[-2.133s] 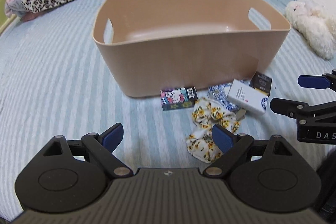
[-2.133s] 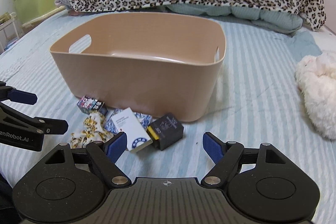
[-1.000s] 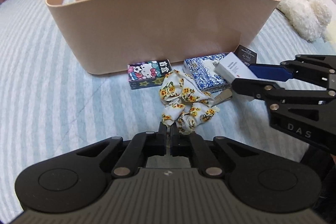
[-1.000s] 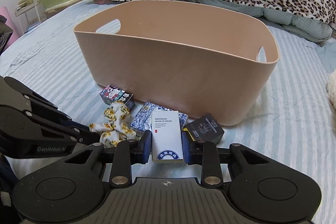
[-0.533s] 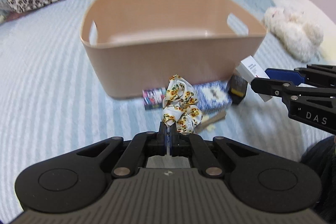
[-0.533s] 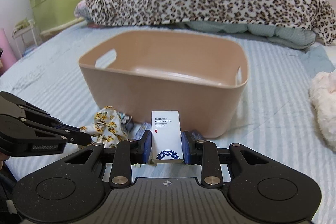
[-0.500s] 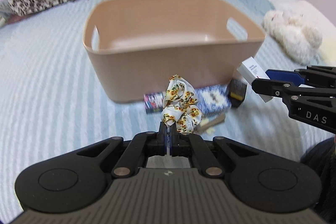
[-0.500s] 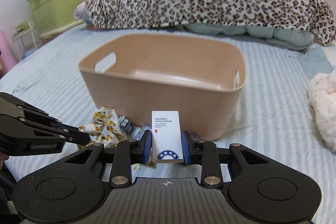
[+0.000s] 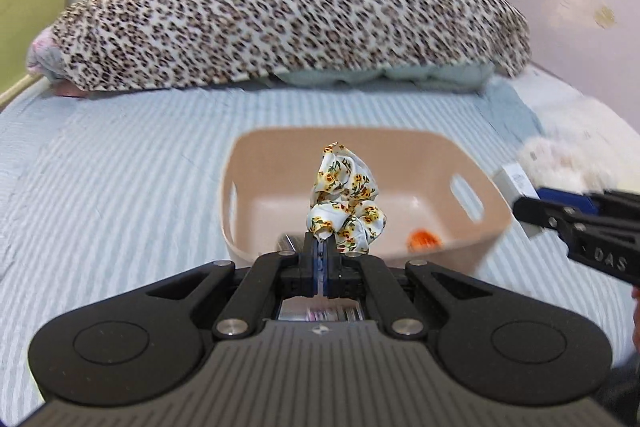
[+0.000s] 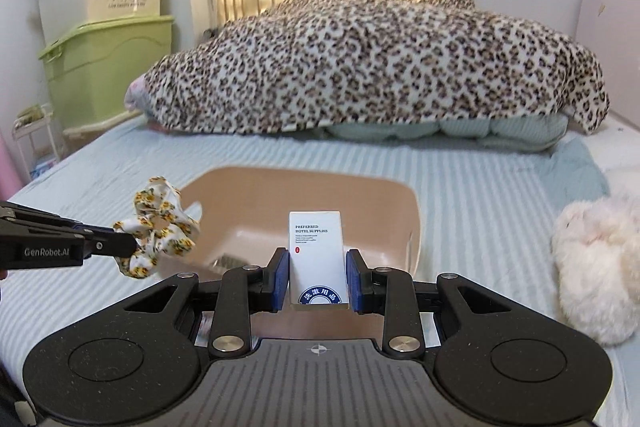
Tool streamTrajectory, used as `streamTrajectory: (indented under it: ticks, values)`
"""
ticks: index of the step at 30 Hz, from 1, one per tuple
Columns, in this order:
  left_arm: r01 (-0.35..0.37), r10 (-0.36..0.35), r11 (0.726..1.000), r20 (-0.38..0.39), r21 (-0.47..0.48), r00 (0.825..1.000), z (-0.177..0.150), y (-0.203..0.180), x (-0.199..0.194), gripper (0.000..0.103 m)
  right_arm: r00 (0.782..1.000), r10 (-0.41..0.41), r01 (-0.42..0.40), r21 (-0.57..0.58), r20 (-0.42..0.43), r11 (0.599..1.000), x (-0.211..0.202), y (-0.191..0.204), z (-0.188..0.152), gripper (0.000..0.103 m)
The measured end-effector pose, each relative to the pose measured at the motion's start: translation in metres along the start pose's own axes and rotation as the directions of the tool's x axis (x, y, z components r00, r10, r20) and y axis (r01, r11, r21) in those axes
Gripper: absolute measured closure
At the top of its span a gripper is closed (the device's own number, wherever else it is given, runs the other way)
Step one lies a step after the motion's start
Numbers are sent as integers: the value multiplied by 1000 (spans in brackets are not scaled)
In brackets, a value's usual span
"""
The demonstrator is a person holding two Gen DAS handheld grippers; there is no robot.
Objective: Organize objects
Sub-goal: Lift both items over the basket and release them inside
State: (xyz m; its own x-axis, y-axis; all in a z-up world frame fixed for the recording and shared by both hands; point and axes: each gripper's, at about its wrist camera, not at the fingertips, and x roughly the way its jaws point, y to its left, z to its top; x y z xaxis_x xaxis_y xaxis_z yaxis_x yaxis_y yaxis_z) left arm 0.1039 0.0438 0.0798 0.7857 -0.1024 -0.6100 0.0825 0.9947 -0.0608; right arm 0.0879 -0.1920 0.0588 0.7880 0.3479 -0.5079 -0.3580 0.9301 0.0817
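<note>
My left gripper [image 9: 322,251] is shut on a sunflower-print scrunchie [image 9: 344,199] and holds it above the near rim of the tan basket [image 9: 496,223]. It also shows in the right wrist view [image 10: 160,227]. My right gripper [image 10: 318,277] is shut on a white box printed "Preferred Hotel Supplies" [image 10: 317,259], held upright over the basket [image 10: 412,227]. The right gripper [image 9: 532,205] enters the left wrist view from the right with the box [image 9: 514,183]. A small orange thing [image 9: 424,239] lies inside the basket.
A leopard-print blanket [image 10: 380,67] lies piled at the far end of the striped bed [image 9: 120,187]. A white plush toy [image 10: 596,259] lies to the basket's right. Green and cream storage bins [image 10: 104,67] stand by the left wall.
Both grippers rose and moved forward with their loads, from in front of the basket to above it. The basket's inside now shows from above.
</note>
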Motion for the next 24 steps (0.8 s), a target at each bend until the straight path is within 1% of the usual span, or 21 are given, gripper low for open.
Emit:
streamTrajectory:
  ticks: [4, 7, 10, 15, 19, 21, 24]
  values:
    - [-42, 42, 999, 14, -19, 999, 14, 0, 16, 101, 1000, -22, 21, 11, 20, 1000, 13, -4, 13, 74]
    - [-47, 47, 999, 0, -25, 999, 19, -2, 37, 100, 999, -48, 48, 10, 26, 999, 27, -6, 18, 74]
    - [-77, 76, 997, -25, -17, 997, 21, -4, 60, 100, 997, -71, 71, 11, 16, 997, 44, -10, 21, 74]
    - [-122, 120, 992, -91, -17, 989, 16, -6, 96, 100, 993, -111, 111, -11, -30, 994, 75, -16, 17, 74]
    - [-150, 148, 989, -156, -4, 977, 7, -8, 121, 100, 988, -127, 125, -27, -83, 992, 94, -18, 8, 74]
    - [-161, 159, 987, -181, 3, 971, 2, -8, 129, 100, 984, -122, 118, -38, -127, 992, 102, -18, 3, 74]
    - [-162, 159, 987, -201, 2, 966, -1, -8, 134, 99, 981, -127, 125, -23, -150, 992, 110, -19, -2, 74]
